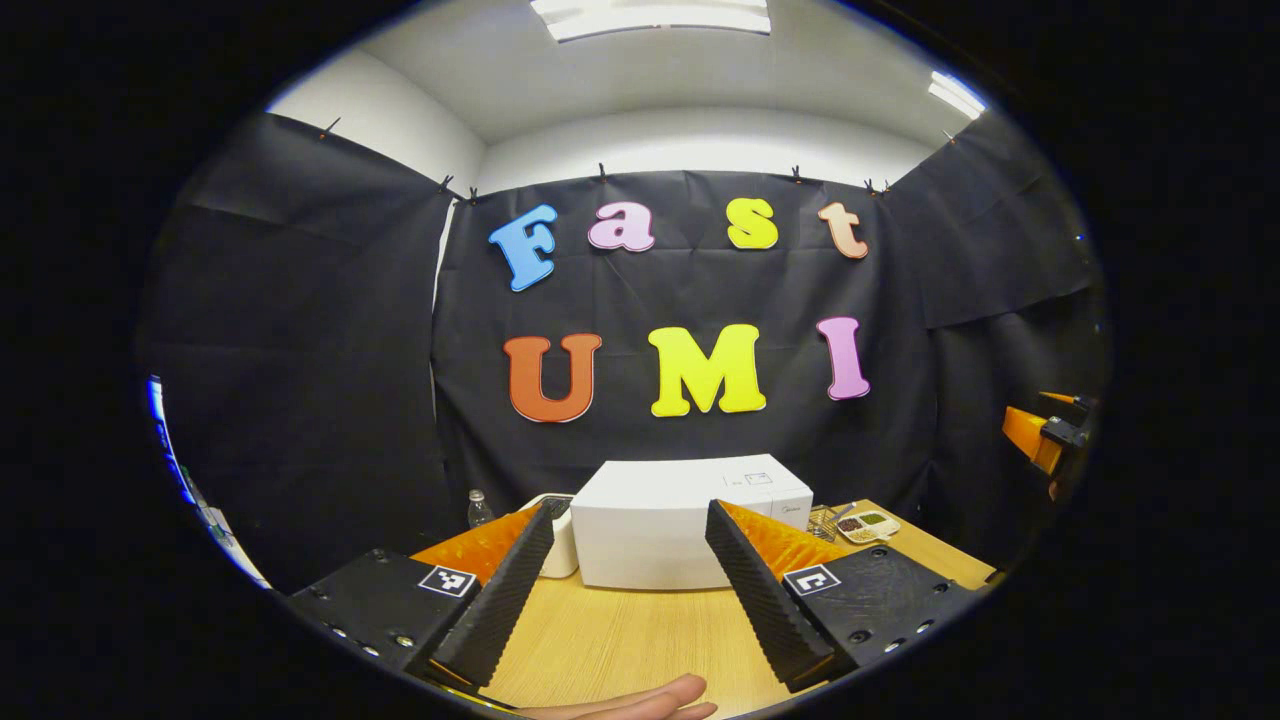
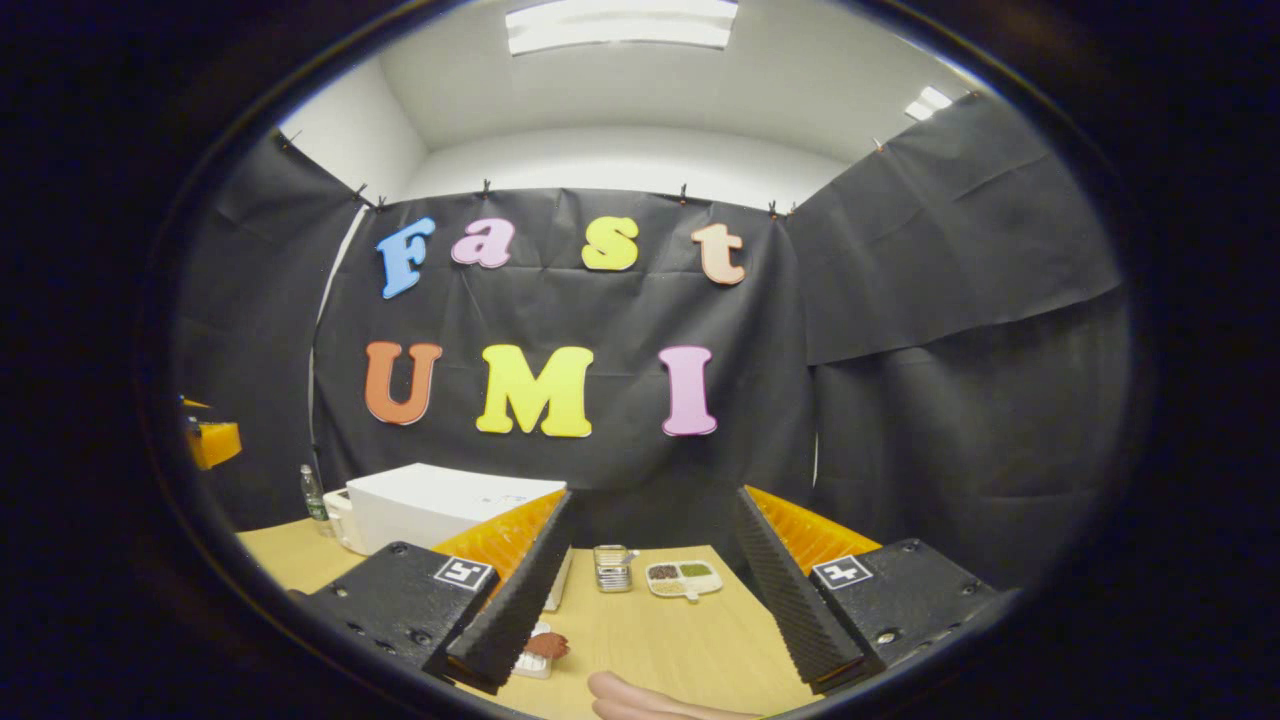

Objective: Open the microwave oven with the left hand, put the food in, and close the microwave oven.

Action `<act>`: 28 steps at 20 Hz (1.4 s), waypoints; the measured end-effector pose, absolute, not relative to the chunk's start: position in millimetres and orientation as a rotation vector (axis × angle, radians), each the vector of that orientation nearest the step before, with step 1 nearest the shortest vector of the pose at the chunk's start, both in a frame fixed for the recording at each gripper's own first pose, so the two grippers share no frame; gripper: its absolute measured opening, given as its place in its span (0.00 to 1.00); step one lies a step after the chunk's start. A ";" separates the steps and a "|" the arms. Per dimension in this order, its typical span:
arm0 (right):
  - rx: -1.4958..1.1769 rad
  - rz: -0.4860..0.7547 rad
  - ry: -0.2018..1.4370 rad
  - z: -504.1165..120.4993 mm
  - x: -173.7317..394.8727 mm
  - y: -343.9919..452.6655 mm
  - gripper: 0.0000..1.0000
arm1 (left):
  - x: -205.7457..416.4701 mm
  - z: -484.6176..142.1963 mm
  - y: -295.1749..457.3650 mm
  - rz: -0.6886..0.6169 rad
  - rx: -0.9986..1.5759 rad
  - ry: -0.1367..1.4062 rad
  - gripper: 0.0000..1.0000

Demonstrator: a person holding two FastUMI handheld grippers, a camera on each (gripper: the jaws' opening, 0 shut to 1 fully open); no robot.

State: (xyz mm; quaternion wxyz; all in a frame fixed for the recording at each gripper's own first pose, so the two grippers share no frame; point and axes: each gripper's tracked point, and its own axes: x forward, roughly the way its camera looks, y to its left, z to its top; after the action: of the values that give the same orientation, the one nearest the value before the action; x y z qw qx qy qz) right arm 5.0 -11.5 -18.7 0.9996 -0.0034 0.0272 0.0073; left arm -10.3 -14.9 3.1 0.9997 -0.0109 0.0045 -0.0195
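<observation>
Over the wooden table (image 1: 620, 640), both tools, left (image 1: 630, 590) and right (image 2: 650, 585), hover wide apart, facing the microwave (image 1: 660, 525)

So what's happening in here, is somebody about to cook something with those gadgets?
A person holds a hand-held gripper in each hand above a wooden table. Both the left hand-held gripper and the right hand-held gripper are open and hold nothing. The white microwave oven sits at the back of the table, untouched. A small plate of food lies near the right one, and a divided dish with a metal rack beside it stands farther back. Nothing has been picked up yet.
</observation>
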 end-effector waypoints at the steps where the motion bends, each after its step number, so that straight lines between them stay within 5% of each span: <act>1: -0.008 0.020 0.054 -19.0 3.6 -10.8 0.92 | -9.6 4.3 -17.0 -0.042 -0.023 0.009 0.95; 2: -0.009 0.025 0.055 -18.8 2.5 -9.5 1.00 | -9.6 3.9 -19.2 -0.045 -0.026 0.011 0.95; 3: -0.011 0.027 0.054 -17.7 1.3 -10.0 0.92 | -10.6 3.6 -20.9 -0.050 -0.029 0.012 0.96; 4: -0.011 0.031 0.053 -16.1 0.2 -9.6 1.00 | -10.3 4.6 -23.0 -0.053 -0.031 0.009 0.96; 5: -0.013 0.031 0.051 -16.0 -0.5 -9.2 0.93 | -9.7 6.0 -24.8 -0.054 -0.033 0.007 0.95; 8: -0.022 0.035 0.048 -14.2 -3.1 -9.7 0.93 | 0.2 5.9 -33.8 -0.063 -0.033 -0.001 0.95; 9: -0.026 0.034 0.046 -14.4 -3.5 -11.4 1.00 | 6.9 4.2 -38.8 -0.071 -0.029 -0.001 0.95; 10: -0.029 0.034 0.042 -13.1 -3.7 -11.9 0.93 | 13.6 1.9 -43.0 -0.074 -0.027 0.003 0.95; 14: -0.041 0.032 0.036 -12.3 -7.0 -16.0 0.93 | 53.2 -14.2 -67.4 -0.098 -0.037 0.032 0.95; 16: -0.044 0.038 0.039 -13.2 -8.3 -15.6 1.00 | 73.6 -31.4 -95.7 -0.169 -0.055 0.067 0.95; 18: -0.044 0.046 0.033 -12.6 -10.1 -16.4 0.93 | 96.5 -48.8 -121.8 -0.217 -0.077 0.093 0.94; 21: -0.047 0.043 -0.002 -7.6 -9.6 -20.8 1.00 | 131.2 -84.6 -147.9 -0.231 -0.089 0.142 0.94; 23: -0.058 0.044 -0.033 -6.3 -10.1 -21.4 0.92 | 152.2 -110.1 -165.3 -0.230 -0.142 0.179 0.94; 24: -0.077 0.044 -0.055 -4.6 -9.4 -22.2 1.00 | 162.5 -122.4 -172.3 -0.228 -0.166 0.202 0.94; 28: -0.142 0.053 -0.078 -16.8 -5.3 -23.7 0.93 | 195.6 -162.5 -189.7 -0.215 -0.221 0.255 0.93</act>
State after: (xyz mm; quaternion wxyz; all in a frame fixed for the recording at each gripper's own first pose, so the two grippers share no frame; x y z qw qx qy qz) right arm -5.3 -23.7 -16.8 0.9963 -0.0711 -0.0392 0.0267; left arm 195.6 -189.7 -162.5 0.9800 -0.1097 0.1267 -0.1070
